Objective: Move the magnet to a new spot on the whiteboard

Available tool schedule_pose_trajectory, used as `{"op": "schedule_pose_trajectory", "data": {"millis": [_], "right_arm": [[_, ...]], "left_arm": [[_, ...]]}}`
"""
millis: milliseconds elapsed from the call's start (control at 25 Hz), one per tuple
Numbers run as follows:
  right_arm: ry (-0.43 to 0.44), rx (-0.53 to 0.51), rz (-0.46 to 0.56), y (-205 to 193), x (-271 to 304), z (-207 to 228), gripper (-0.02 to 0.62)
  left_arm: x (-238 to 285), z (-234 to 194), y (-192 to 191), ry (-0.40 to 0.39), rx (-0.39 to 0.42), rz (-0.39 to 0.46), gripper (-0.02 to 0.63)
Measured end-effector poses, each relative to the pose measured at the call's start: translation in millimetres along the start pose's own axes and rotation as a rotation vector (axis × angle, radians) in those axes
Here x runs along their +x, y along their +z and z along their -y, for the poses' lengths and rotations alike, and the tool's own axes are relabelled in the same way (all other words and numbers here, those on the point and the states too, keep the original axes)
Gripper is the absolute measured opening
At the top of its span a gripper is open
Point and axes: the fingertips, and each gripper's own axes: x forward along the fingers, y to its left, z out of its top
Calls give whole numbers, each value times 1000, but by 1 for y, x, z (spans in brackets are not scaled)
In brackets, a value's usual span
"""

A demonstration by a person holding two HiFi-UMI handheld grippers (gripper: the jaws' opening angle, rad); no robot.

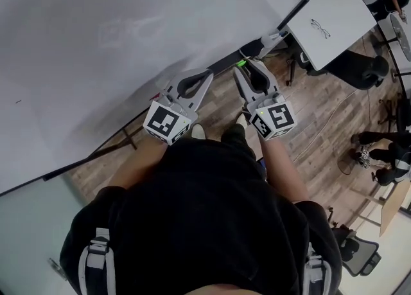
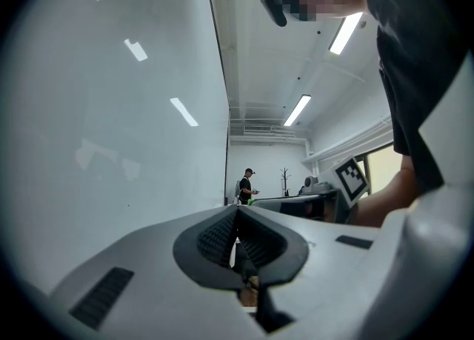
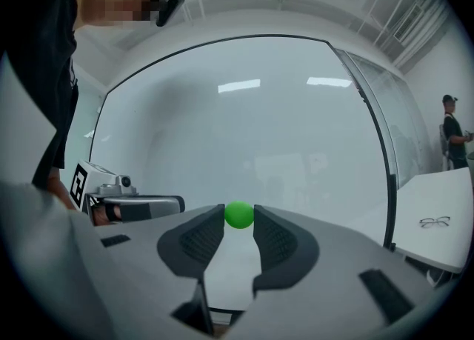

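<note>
The green magnet (image 3: 238, 213) sits pinched between the tips of the right claw (image 3: 238, 221), straight ahead of it. The whiteboard (image 3: 244, 124) faces it just beyond, near the board's lower edge; contact with the board is unclear. The left claw (image 2: 235, 216) is closed and empty.

Head view: green magnet (image 1: 241, 63) — mostly hidden behind the right gripper (image 1: 249, 65).

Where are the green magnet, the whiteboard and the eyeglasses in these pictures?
green magnet (image 3: 238, 214): right gripper view, centre of its round front.
whiteboard (image 3: 259, 131): right gripper view, bare middle of its surface.
eyeglasses (image 1: 320, 28): head view, bridge between the lenses.
</note>
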Motion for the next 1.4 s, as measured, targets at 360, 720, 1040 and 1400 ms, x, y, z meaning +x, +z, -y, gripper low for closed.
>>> {"op": "schedule_pose_trajectory", "data": {"millis": [360,720,1040,1400], "right_arm": [[69,39,-8,6,36,40,120],[129,43,-60,-6,71,84,120],[140,39,-82,-15,95,104,121],[105,42,-77,-21,105,117,123]], "left_arm": [[28,-14,1,95,18,6,2],[70,-31,-2,182,27,-3,2],[89,-42,-8,227,20,-24,2],[108,-53,-14,243,13,-39,2]]}}
